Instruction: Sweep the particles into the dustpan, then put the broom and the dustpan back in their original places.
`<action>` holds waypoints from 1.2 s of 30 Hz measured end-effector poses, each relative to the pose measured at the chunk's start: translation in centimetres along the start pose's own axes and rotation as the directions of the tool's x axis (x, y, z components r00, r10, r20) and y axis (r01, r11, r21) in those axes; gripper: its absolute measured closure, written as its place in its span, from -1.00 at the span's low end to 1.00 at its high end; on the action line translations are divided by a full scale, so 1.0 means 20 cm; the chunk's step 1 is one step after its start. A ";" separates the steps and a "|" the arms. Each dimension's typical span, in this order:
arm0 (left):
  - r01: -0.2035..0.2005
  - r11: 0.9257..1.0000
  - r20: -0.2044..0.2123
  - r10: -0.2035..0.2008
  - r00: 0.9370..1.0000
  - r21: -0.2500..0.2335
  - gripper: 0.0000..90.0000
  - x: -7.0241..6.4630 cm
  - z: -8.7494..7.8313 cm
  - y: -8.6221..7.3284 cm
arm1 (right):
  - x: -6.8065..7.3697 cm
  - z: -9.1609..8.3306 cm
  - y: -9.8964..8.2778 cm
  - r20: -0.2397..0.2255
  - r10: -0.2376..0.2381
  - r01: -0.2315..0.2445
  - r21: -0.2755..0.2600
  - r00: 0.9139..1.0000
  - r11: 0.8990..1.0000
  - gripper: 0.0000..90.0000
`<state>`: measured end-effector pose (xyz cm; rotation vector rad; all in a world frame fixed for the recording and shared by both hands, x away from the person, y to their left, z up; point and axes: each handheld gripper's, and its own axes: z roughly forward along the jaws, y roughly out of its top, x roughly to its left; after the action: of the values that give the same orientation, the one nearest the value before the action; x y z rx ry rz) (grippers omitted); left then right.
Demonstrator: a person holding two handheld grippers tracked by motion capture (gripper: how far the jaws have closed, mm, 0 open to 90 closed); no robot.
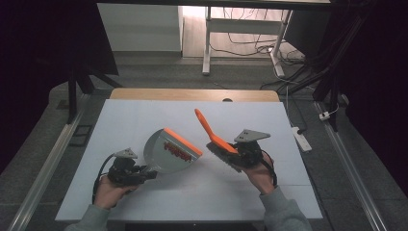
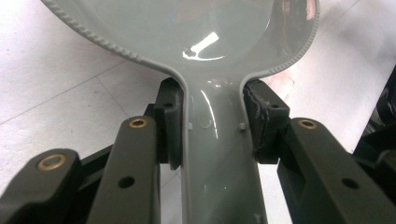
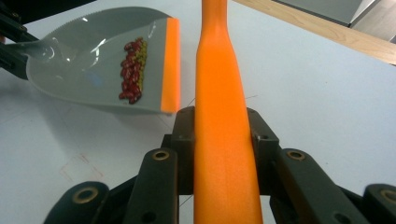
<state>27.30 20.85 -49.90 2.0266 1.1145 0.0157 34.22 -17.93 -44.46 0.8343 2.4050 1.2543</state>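
The left hand-held gripper [image 1: 144,173] pinches the grey handle of the dustpan [image 1: 168,151]; in the left gripper view both pads [image 2: 170,123] press the handle [image 2: 219,154] from its two sides. The dustpan is near the middle of the white surface [image 1: 144,120], tilted, with its orange lip [image 1: 183,141] turned toward the brush. A row of red and some green beans [image 3: 133,70] lies in the pan just behind the lip.

The right hand-held gripper [image 1: 235,156] is pinching the orange brush [image 1: 214,137] at its handle, which runs up between the jaws in the right gripper view. The brush is just to the right of the dustpan, apart from it, its handle pointing up and away from the person. Whether the bristles touch the surface, I cannot tell.
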 end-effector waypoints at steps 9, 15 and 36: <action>0.033 0.999 -0.017 -0.034 0.999 -0.040 0.36 0.00 -0.03 -0.02 | -0.03 -0.04 -0.03 0.008 0.004 -0.004 0.006 1.000 1.000 0.57; 0.090 0.993 -0.040 -0.093 0.995 -0.074 0.36 0.01 -0.05 -0.05 | -0.06 -0.07 -0.06 0.000 0.009 -0.009 0.015 1.000 1.000 0.57; 0.174 0.973 -0.126 -0.194 0.973 -0.153 0.36 0.04 -0.13 -0.13 | -0.12 -0.17 -0.14 -0.008 0.030 -0.030 0.019 1.000 0.999 0.57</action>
<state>25.06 23.89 -50.13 1.8127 1.3481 0.1401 33.44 -22.77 -44.77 0.8756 2.4231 1.2504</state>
